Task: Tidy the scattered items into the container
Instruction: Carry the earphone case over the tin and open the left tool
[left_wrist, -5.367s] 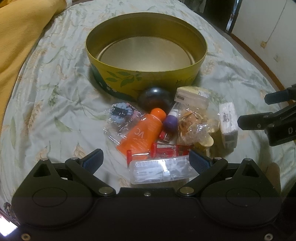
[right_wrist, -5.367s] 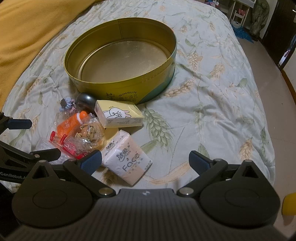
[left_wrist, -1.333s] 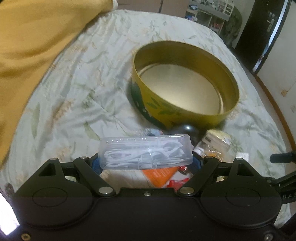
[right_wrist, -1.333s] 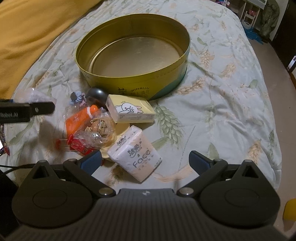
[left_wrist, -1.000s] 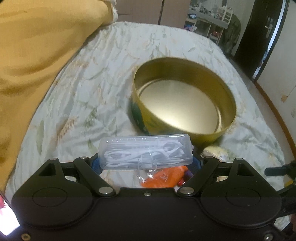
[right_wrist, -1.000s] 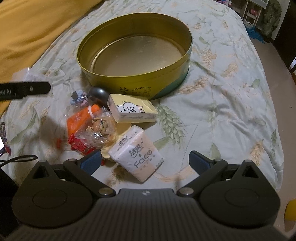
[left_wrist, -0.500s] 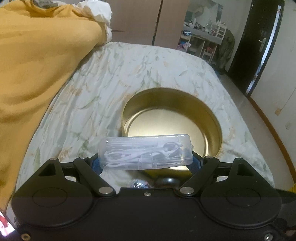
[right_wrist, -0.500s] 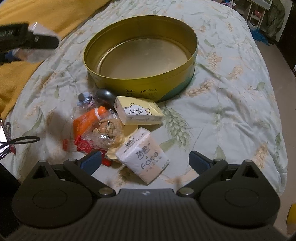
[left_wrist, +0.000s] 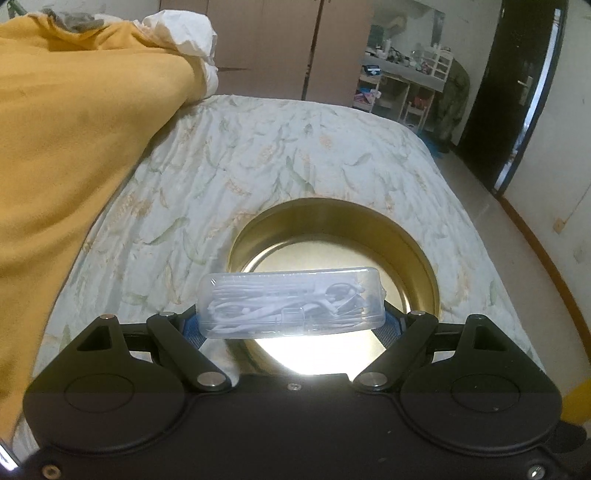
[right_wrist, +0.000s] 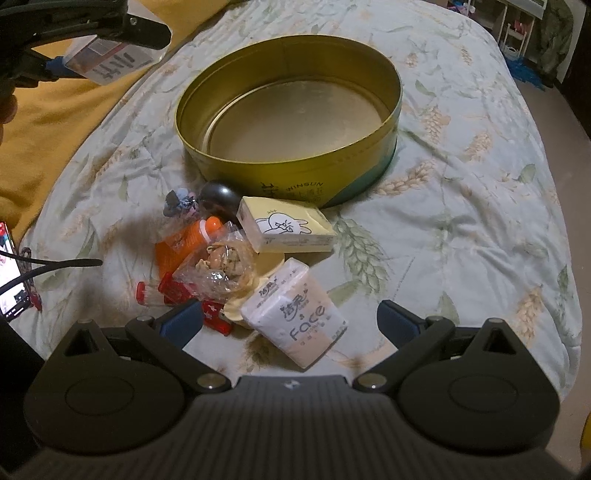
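Note:
My left gripper (left_wrist: 291, 321) is shut on a clear plastic box of white floss picks (left_wrist: 290, 301) and holds it high above the near rim of the round gold tin (left_wrist: 332, 218). The same box (right_wrist: 107, 59) shows in the right wrist view at the upper left, left of the tin (right_wrist: 295, 162). My right gripper (right_wrist: 288, 317) is open and empty, low over the white tissue pack (right_wrist: 295, 314). The pile in front of the tin holds a yellow tissue box (right_wrist: 284, 229), an orange bottle (right_wrist: 184, 240), a snack bag (right_wrist: 218, 266), a dark ball (right_wrist: 219, 197) and red packets (right_wrist: 177, 291).
A yellow blanket (left_wrist: 66, 166) lies along the left of the bed. A phone (right_wrist: 11, 284) with a cable lies at the left edge. The bed's right edge drops to the floor (left_wrist: 491, 206). A small wrapped hair clip (right_wrist: 179, 203) lies by the ball.
My left gripper closed on the floss box, lifted it from the pile and carried it up over the tin. My right gripper shifted slightly nearer the tissue pack and stayed open.

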